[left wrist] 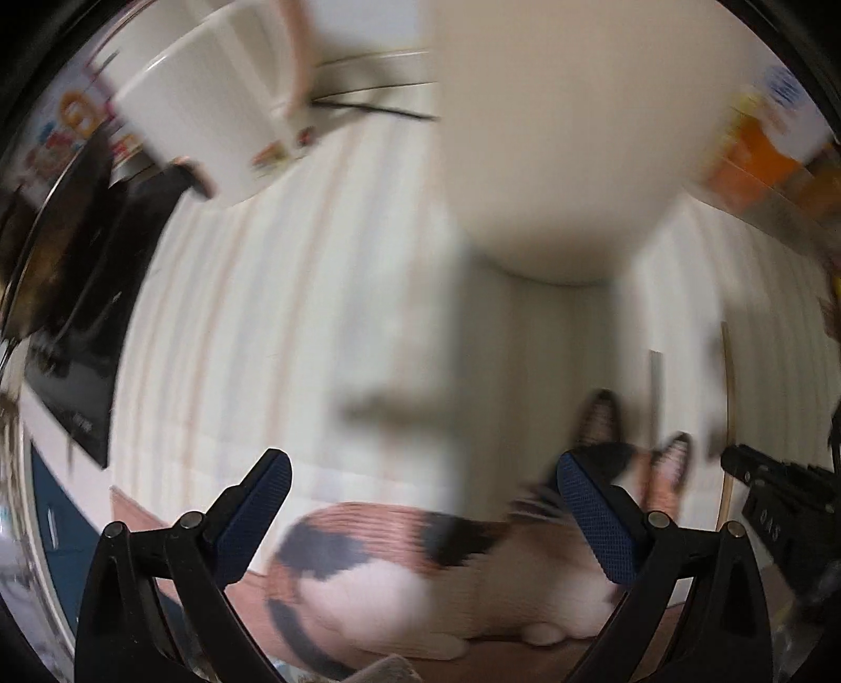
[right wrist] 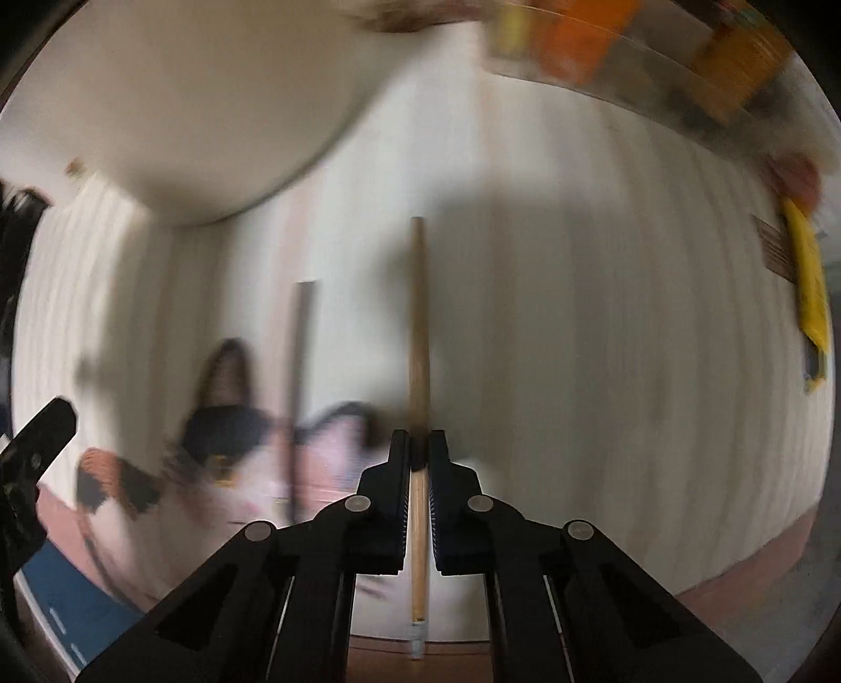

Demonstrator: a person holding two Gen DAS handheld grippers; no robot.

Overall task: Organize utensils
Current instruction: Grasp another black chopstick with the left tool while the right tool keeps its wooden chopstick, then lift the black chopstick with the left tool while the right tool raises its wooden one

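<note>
My right gripper [right wrist: 419, 446] is shut on a wooden chopstick [right wrist: 418, 315], which points straight ahead above the pale striped table mat [right wrist: 604, 341]. A second, greyish stick [right wrist: 300, 357] lies on the mat to its left, also in the left wrist view [left wrist: 654, 389]. My left gripper [left wrist: 420, 473] is open and empty above the mat. A large white bowl [left wrist: 552, 157] stands ahead of it; it also shows in the right wrist view [right wrist: 184, 105]. Both views are motion-blurred.
A calico cat [left wrist: 420, 567] lies at the mat's near edge, under both grippers, its head [right wrist: 236, 436] near the grey stick. A white mug [left wrist: 210, 105] stands far left. Orange packages [right wrist: 578, 37] stand at the back right. A black object [left wrist: 79, 341] lies at the left.
</note>
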